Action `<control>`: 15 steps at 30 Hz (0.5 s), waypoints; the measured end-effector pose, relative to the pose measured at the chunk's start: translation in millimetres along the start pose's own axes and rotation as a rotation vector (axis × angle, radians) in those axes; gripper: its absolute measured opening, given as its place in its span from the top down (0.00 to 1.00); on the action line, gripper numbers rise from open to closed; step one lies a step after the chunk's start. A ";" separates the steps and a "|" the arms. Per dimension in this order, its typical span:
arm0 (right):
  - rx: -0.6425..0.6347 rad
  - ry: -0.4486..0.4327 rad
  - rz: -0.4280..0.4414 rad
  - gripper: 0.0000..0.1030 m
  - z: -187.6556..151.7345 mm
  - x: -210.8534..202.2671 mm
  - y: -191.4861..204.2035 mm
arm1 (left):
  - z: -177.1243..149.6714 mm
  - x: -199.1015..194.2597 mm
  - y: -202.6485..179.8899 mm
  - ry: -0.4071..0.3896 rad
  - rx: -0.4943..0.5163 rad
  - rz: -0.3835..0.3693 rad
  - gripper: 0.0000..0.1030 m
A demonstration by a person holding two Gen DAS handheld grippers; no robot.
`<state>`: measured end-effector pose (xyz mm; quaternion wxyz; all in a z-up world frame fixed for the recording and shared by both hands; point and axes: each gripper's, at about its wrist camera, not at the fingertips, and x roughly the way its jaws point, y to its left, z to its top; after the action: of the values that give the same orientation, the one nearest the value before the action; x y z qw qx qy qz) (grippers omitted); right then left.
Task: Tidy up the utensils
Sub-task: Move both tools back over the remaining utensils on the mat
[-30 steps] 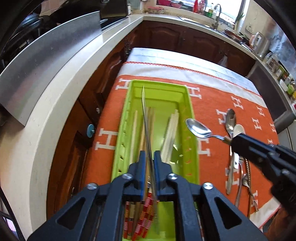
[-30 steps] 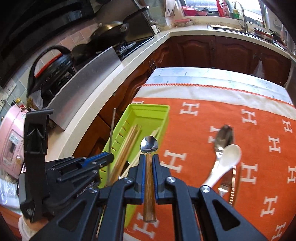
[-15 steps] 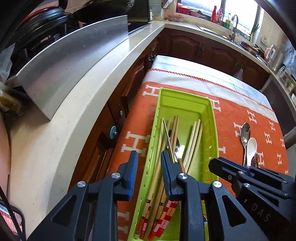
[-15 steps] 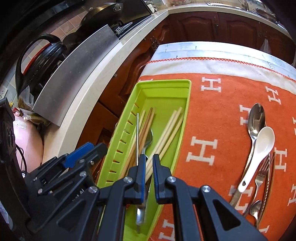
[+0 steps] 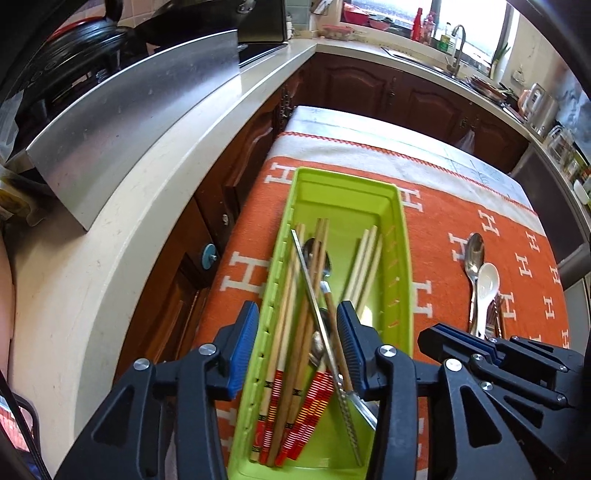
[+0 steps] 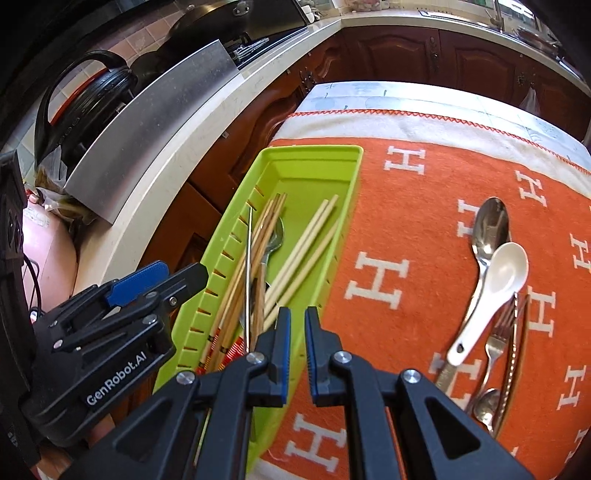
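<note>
Green tray (image 5: 400,236) on the orange cloth (image 6: 424,229) holds chopsticks (image 5: 291,295), a wooden-handled spoon (image 5: 325,273) and a thin metal rod (image 5: 314,291). Left gripper (image 5: 297,347) above the tray, jaws opening, pads off the utensils between them. Right gripper (image 6: 297,347) at the tray's right wall, clenched, empty. Right of the tray: metal spoon (image 6: 489,229), white spoon (image 6: 506,273), fork (image 6: 496,339).

Red chopstick ends (image 6: 221,354) vanish behind right gripper (image 6: 297,325). Fork (image 6: 496,339) and knife (image 6: 515,347) handles overlap, lower ends unclear. Windowsill bottles (image 5: 430,27) too small to identify.
</note>
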<state>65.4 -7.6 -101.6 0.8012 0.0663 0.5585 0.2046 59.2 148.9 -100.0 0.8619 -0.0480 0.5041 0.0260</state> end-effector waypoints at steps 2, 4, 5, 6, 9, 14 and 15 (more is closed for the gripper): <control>0.008 -0.004 0.000 0.92 -2.4 -4.3 -6.3 | -1.8 -1.6 -6.2 0.002 0.013 -0.005 0.59; 0.018 -0.009 -0.001 0.92 -4.7 -9.0 -13.7 | -4.0 -3.5 -14.9 0.004 0.032 -0.013 0.59; 0.024 -0.014 -0.003 0.92 -6.2 -12.2 -18.6 | -4.5 -4.5 -18.5 0.006 0.041 -0.017 0.59; 0.028 -0.017 -0.005 0.92 -7.1 -14.5 -21.8 | -5.5 -5.8 -23.8 0.007 0.052 -0.024 0.59; 0.039 -0.031 -0.016 0.92 -9.9 -23.9 -36.3 | -8.8 -9.7 -40.9 0.009 0.091 -0.039 0.58; 0.059 -0.057 -0.030 0.92 -18.1 -41.9 -63.7 | -15.1 -15.1 -76.3 0.016 0.166 -0.069 0.57; 0.063 -0.061 -0.033 0.92 -19.5 -45.5 -70.1 | -16.5 -15.9 -81.9 0.016 0.178 -0.073 0.57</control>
<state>51.9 -91.9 -92.8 0.8186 0.0888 0.5409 0.1715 44.8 65.7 -89.5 0.8590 0.0102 0.5094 -0.0507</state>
